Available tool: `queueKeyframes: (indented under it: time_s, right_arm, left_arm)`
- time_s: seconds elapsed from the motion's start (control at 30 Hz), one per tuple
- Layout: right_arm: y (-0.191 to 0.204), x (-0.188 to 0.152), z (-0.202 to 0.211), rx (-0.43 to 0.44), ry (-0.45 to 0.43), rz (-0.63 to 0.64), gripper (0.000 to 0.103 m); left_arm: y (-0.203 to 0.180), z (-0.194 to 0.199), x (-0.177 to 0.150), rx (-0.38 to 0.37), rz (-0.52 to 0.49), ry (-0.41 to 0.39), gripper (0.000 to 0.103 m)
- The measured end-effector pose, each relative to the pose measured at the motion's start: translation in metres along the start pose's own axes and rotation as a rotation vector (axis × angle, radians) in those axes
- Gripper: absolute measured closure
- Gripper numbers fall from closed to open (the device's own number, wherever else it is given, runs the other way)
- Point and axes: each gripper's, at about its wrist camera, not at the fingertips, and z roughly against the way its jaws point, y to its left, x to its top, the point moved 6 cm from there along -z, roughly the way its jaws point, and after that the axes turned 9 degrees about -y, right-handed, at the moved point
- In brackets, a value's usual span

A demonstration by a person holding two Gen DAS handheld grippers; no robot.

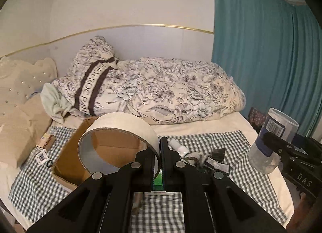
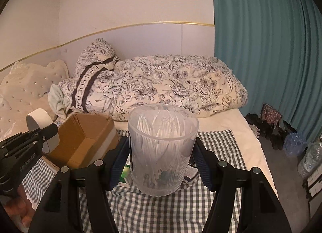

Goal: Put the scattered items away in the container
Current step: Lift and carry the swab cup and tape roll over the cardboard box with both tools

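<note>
The left hand-held gripper (image 1: 160, 148) had its jaws drawn almost together, pinching the wall of a roll of white tape (image 1: 118, 132) so that the ring stood on edge above and to the left of the fingertips; through the roll's hole and below it lay the open cardboard box (image 1: 80, 152), just beyond and left of this hand-held gripper, resting on the checked cloth (image 1: 231, 142) spread over the bed (image 1: 201, 126); left of the box sat a small carton (image 1: 46, 142), and a small black ring (image 1: 49, 163) lay on the cloth near the box's corner. Directly ahead of the left fingertips a small white bottle (image 1: 179, 146) and a heap of dark scattered items (image 1: 213, 158) lay on the cloth, with a green-sided box (image 1: 158, 180) showing between the fingers; further back a flowered duvet (image 1: 161, 88) was bundled against the wall, and a teal curtain (image 1: 261, 42) hung to the right.

The right hand-held gripper (image 2: 162, 152) stood at a medium width, its blue pads (image 2: 117, 158) pressed against both sides of a clear plastic tub of cotton swabs (image 2: 161, 148), held upright and clear of the cloth; the cardboard box lay to its left, well apart from the tub.
</note>
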Motion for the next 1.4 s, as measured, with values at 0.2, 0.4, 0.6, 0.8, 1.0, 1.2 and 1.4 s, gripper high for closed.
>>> queueKeyframes:
  time_s: [0.2, 0.4, 0.6, 0.8, 1.0, 1.2, 1.4]
  right_arm:
    - [0.022, 0.007, 0.002, 0.01, -0.009, 0.02, 0.04]
    - [0.039, 0.012, 0.004, 0.018, -0.016, 0.036, 0.04]
    - [0.057, 0.017, 0.004, 0.039, -0.027, 0.043, 0.04]
    - [0.081, 0.023, 0.003, 0.063, -0.039, 0.055, 0.04]
    - [0.103, 0.027, -0.002, 0.088, -0.047, 0.069, 0.04]
    - [0.121, 0.03, -0.005, 0.112, -0.05, 0.084, 0.04]
    - [0.137, 0.029, -0.011, 0.133, -0.047, 0.092, 0.04]
  left_arm:
    - [0.022, 0.009, 0.007, 0.03, 0.001, -0.013, 0.098]
    - [0.04, 0.014, 0.013, 0.056, 0.009, -0.018, 0.098]
    - [0.062, 0.019, 0.018, 0.083, 0.015, -0.025, 0.098]
    - [0.085, 0.023, 0.021, 0.113, 0.019, -0.027, 0.098]
    - [0.105, 0.025, 0.023, 0.142, 0.014, -0.024, 0.098]
    - [0.12, 0.023, 0.024, 0.156, 0.009, -0.019, 0.098]
    - [0.131, 0.018, 0.023, 0.16, 0.008, -0.011, 0.098]
